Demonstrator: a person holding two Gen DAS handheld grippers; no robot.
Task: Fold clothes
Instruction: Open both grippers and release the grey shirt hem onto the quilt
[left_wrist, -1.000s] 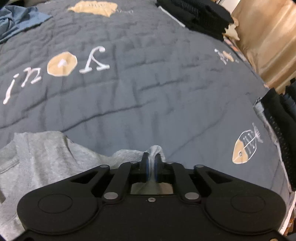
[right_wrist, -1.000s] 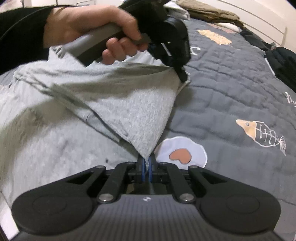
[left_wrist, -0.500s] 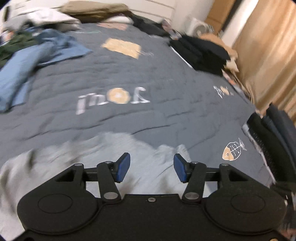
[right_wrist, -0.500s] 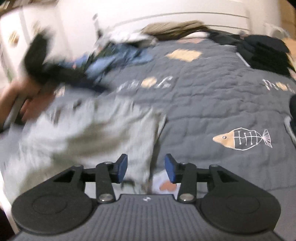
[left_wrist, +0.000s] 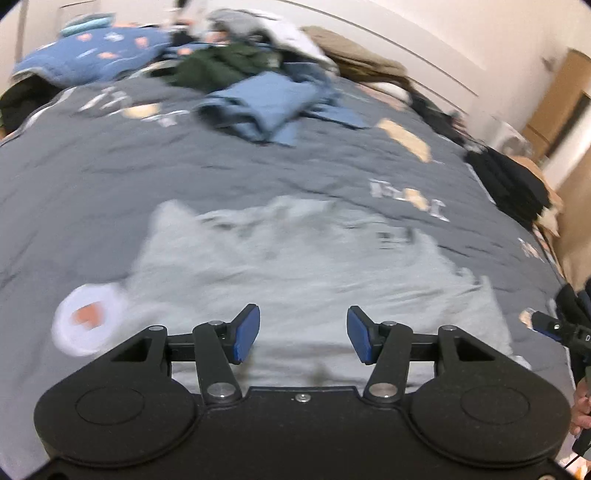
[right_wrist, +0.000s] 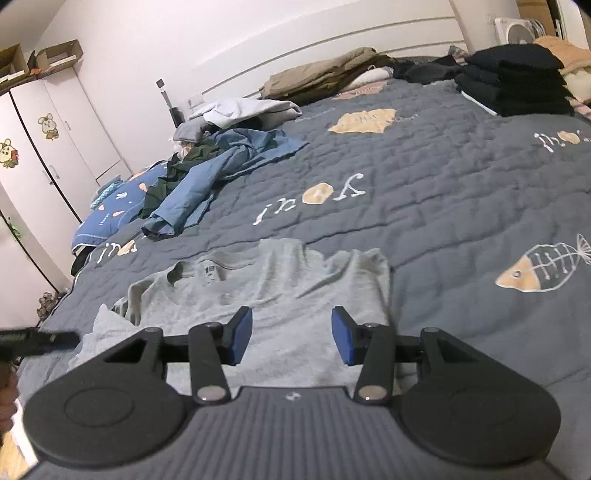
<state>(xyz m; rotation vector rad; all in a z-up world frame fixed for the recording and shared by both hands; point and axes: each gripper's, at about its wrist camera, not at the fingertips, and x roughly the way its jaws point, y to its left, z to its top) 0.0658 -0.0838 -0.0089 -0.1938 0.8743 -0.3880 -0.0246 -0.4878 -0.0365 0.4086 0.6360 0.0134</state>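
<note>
I saw one grey T-shirt, a soft marled knit, lying spread on the bed's quilt, collar with its small label toward the left in the right wrist view. The quilt was dark grey, stitched in puckered rows, with two fish-skeleton patches partly showing and one fried-egg patch. My left tool had just been opening and hung above the shirt, blue pads parted about halfway, nothing between them. My right tool was likewise parted, gripping nothing. Farther back lay one crumpled blue denim garment and one stack of folded black clothes.
</note>
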